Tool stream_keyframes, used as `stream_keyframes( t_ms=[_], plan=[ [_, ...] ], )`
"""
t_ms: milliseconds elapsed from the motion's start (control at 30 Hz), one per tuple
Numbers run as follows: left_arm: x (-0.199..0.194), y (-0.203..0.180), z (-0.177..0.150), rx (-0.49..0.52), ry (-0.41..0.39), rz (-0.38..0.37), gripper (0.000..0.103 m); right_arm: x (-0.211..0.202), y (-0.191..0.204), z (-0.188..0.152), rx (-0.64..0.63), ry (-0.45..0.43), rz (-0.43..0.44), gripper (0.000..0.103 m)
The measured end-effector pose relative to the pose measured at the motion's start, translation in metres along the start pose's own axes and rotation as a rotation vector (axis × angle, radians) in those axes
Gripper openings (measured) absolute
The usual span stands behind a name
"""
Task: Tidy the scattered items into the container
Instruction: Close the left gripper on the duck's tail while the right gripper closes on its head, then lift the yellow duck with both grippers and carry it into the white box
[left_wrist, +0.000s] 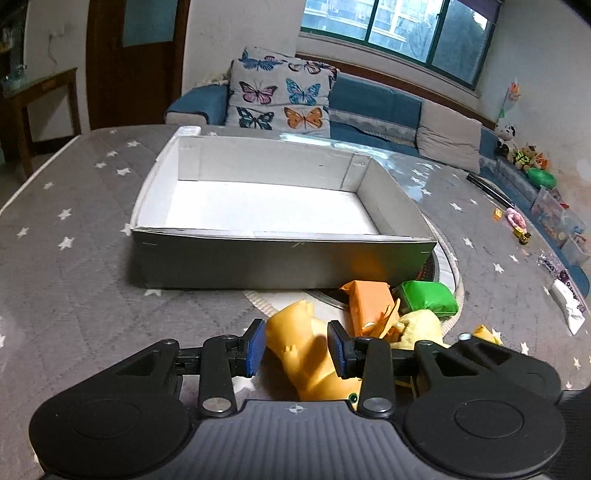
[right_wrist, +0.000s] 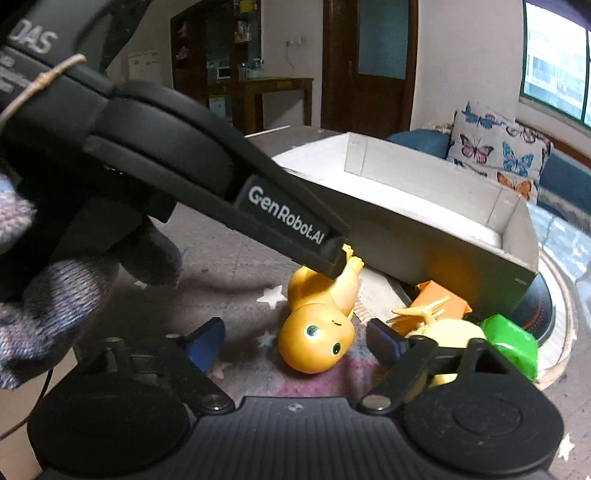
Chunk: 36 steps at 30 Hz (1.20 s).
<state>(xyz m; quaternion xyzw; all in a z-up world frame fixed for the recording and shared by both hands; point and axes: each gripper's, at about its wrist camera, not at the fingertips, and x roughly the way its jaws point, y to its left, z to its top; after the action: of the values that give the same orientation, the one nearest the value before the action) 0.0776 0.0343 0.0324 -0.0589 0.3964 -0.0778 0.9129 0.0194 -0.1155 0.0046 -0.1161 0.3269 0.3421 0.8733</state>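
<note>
An orange toy figure lies on the grey star-patterned table in front of the grey box with a white inside. My left gripper has its blue pads on either side of the figure's body, jaws closed around it. In the right wrist view the figure lies head toward me, and the left gripper's black finger presses on its arm. My right gripper is open, with the figure's head between its pads. An orange block, a green block and a pale yellow toy lie to the right.
The box holds nothing visible. A round stove ring is set in the table under the box's right corner. Small toys and a white wrapper lie at the table's right. A blue sofa with a butterfly pillow stands behind.
</note>
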Motion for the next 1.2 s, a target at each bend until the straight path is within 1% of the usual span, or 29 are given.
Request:
stream_keyframes(
  t_ms=[67,200,267,300,333,400,500,633,767,800,933,1000,1100,1200],
  plan=[
    [0.004,0.001,0.001,-0.004,0.012,0.002,0.039,0.005,-0.002,0.001,0.012,0.007,0.004,0.078],
    [0.01,0.006,0.005,-0.044,0.037,-0.029,0.041,0.008,-0.002,-0.001,0.015,0.005,-0.004,0.076],
    [0.012,0.009,0.006,-0.063,0.051,-0.043,0.04,0.008,-0.002,0.0,0.017,0.004,-0.002,0.073],
    [0.013,0.01,0.006,-0.076,0.062,-0.054,0.04,0.009,-0.002,0.001,0.016,0.005,-0.004,0.068],
    [0.015,0.012,0.007,-0.089,0.071,-0.063,0.041,0.01,-0.002,0.002,0.016,0.005,-0.006,0.067],
    [0.018,0.015,0.006,-0.109,0.08,-0.072,0.043,0.011,-0.002,0.003,0.009,0.007,-0.019,0.066],
    [0.019,0.018,0.006,-0.123,0.085,-0.083,0.043,0.011,-0.001,0.003,-0.001,0.009,-0.028,0.065],
    [0.02,0.023,0.007,-0.15,0.098,-0.1,0.045,0.012,0.0,0.003,-0.002,0.01,-0.054,0.056],
    [0.02,0.023,0.006,-0.165,0.114,-0.097,0.046,0.013,-0.001,0.004,0.007,0.01,-0.079,0.046],
    [0.021,0.023,0.006,-0.17,0.122,-0.097,0.046,0.014,-0.001,0.005,0.007,0.01,-0.085,0.044],
    [0.023,0.026,0.001,-0.204,0.162,-0.119,0.043,0.013,-0.001,0.005,0.018,0.009,-0.086,0.044],
    [0.024,0.028,-0.002,-0.221,0.175,-0.134,0.043,0.012,-0.001,0.005,0.023,0.008,-0.084,0.044],
    [0.024,0.033,-0.004,-0.259,0.179,-0.145,0.043,0.011,-0.001,0.004,0.025,0.007,-0.082,0.044],
    [0.021,0.033,-0.004,-0.266,0.181,-0.141,0.043,0.009,-0.002,0.004,0.03,0.003,-0.077,0.044]
  ],
)
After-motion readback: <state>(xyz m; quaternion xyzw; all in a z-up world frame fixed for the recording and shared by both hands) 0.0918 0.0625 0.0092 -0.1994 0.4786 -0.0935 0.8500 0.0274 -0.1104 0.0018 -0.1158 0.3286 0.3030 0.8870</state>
